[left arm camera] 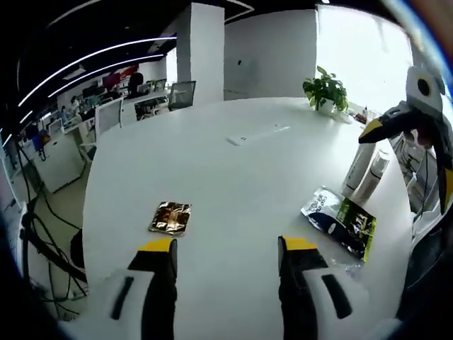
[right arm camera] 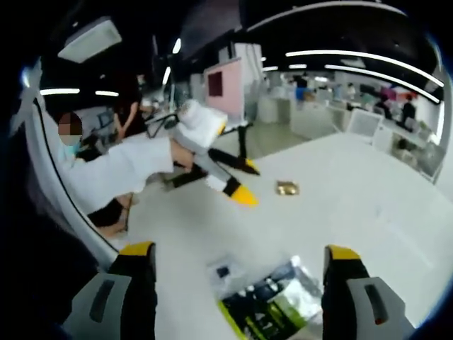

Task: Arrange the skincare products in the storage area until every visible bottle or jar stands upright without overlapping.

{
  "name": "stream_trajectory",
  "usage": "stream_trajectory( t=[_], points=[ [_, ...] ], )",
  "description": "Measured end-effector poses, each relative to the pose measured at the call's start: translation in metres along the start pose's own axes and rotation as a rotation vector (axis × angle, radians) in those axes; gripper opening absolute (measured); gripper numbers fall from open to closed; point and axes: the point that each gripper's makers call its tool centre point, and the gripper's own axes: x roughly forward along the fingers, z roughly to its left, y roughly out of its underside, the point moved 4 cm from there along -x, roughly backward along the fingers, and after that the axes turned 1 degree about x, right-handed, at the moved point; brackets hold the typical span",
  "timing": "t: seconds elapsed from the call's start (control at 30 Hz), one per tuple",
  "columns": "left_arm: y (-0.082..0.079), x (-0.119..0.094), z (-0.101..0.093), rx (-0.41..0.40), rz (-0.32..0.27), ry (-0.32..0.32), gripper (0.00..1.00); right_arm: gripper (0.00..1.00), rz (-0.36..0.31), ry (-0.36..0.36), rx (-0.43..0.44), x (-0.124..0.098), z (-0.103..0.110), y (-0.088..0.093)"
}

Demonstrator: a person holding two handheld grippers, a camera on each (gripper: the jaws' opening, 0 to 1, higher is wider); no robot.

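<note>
In the left gripper view my left claw (left arm camera: 228,258) hangs wide apart over the white table (left arm camera: 233,177), holding nothing. Two tall white bottles (left arm camera: 367,173) stand upright, touching side by side near the table's right edge; just in front of them lies a flat dark-blue and green sachet (left arm camera: 340,221). A small gold foil packet (left arm camera: 170,217) lies well apart, ahead of my left jaw. A potted plant (left arm camera: 325,91) sits at the far edge, office desks beyond.

In the right gripper view my right claw (right arm camera: 241,265) is wide too, empty, with the green sachet (right arm camera: 272,306) flat between its jaws. The left gripper (right arm camera: 241,180) reaches in over the table (right arm camera: 368,191), the gold packet (right arm camera: 287,188) beside its tips
</note>
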Motion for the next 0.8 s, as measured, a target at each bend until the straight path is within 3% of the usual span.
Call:
stream_trajectory(
  t=[0.37,0.57,0.8],
  points=[
    [0.013,0.021,0.014,0.071,0.046,-0.017,0.48,0.97,0.016,-0.009,0.005,0.005,-0.003,0.003],
    [0.013,0.033,0.021,0.218,0.045,-0.035,0.41,0.97,0.026,-0.019,0.005,0.009,-0.004,0.005],
    [0.017,0.044,0.033,0.278,0.067,-0.078,0.33,0.97,0.031,-0.023,0.017,0.011,-0.008,0.008]
  ],
)
